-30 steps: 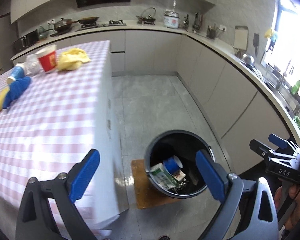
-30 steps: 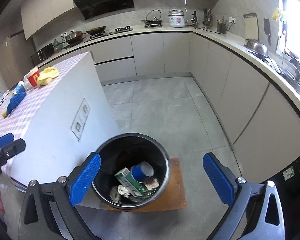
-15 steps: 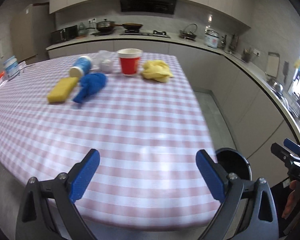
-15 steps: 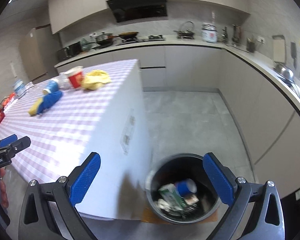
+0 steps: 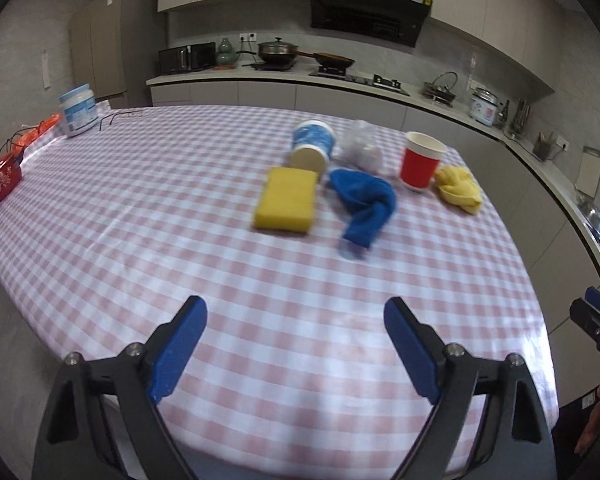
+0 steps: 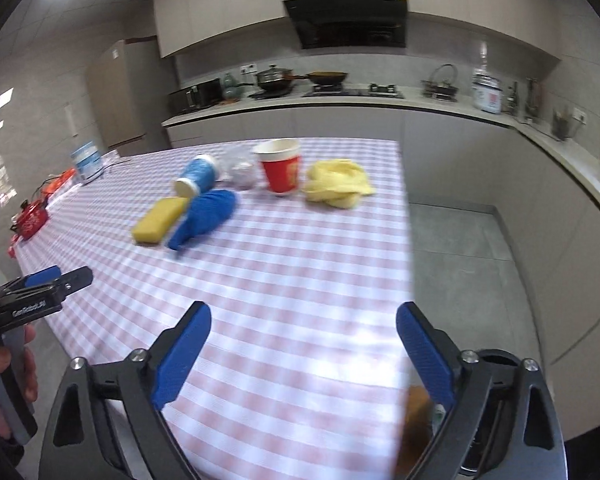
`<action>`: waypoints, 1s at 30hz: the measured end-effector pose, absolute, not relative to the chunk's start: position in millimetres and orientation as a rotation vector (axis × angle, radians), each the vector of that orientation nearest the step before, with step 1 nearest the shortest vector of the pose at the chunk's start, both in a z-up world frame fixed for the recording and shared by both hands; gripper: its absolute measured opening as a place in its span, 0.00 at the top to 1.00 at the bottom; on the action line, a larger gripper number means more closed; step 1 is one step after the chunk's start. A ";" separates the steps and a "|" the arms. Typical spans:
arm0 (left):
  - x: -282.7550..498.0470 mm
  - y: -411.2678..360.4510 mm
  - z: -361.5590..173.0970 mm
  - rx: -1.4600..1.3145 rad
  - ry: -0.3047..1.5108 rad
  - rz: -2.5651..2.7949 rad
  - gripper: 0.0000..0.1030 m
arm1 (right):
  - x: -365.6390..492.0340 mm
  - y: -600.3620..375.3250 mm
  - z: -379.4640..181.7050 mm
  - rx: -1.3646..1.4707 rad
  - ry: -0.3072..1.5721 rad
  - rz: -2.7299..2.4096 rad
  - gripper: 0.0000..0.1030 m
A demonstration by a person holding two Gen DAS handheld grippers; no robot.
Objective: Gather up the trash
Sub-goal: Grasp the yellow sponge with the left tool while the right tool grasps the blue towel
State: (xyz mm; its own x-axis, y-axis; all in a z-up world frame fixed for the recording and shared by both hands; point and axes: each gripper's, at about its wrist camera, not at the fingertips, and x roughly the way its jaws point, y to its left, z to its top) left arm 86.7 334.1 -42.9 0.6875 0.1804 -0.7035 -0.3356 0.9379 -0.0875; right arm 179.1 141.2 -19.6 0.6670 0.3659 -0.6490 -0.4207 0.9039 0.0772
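On the pink checked table (image 5: 180, 240) lie a red paper cup (image 5: 420, 164), a tipped blue-and-white cup (image 5: 311, 148), a crumpled clear plastic wrap (image 5: 361, 148), a yellow sponge (image 5: 287, 200), a blue cloth (image 5: 366, 204) and a yellow cloth (image 5: 458, 188). The same items show in the right wrist view: the red cup (image 6: 281, 170), the blue cloth (image 6: 204, 216), the yellow cloth (image 6: 338, 184). My left gripper (image 5: 296, 350) is open and empty over the table's near edge. My right gripper (image 6: 304, 354) is open and empty. The black trash bin (image 6: 496, 364) is mostly hidden behind the right fingers.
A white jar (image 5: 78, 110) and a small red pot (image 5: 0, 178) stand at the table's left side. Kitchen counters with pots (image 5: 276, 54) run along the back and right walls. Grey floor (image 6: 460, 264) lies to the right of the table.
Both grippers have swung up and away from the bin on the floor to face the table and its items. Both stay open and empty.
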 end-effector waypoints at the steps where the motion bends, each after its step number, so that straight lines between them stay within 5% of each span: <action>1: 88.2 340.4 -44.3 -0.217 0.762 0.295 0.14 | 181.1 154.0 -20.2 -0.086 0.716 0.458 0.13; 8: 104.4 376.5 -55.5 -0.219 0.780 0.310 0.21 | 202.7 210.2 -31.7 -0.112 0.757 0.533 0.27; 25: 178.9 425.5 -72.7 -0.232 0.821 0.328 0.23 | 328.3 319.9 -79.4 -0.102 0.881 0.694 0.38; 26: 184.8 425.9 -74.4 -0.241 0.823 0.323 0.23 | 335.0 325.0 -83.7 -0.109 0.892 0.703 0.40; 28: 196.5 422.1 -77.5 -0.244 0.831 0.309 0.23 | 345.5 329.0 -90.0 -0.140 0.907 0.692 0.64; 30: 207.2 414.5 -79.8 -0.239 0.833 0.293 0.23 | 353.1 323.4 -89.3 -0.119 0.903 0.687 0.66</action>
State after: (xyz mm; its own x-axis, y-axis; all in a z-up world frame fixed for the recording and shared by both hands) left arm 207.2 414.5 -79.8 0.6370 0.1606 -0.7539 -0.3464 0.9334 -0.0939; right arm 353.1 323.4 -89.3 0.4226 0.4993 -0.7564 -0.5960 0.7819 0.1831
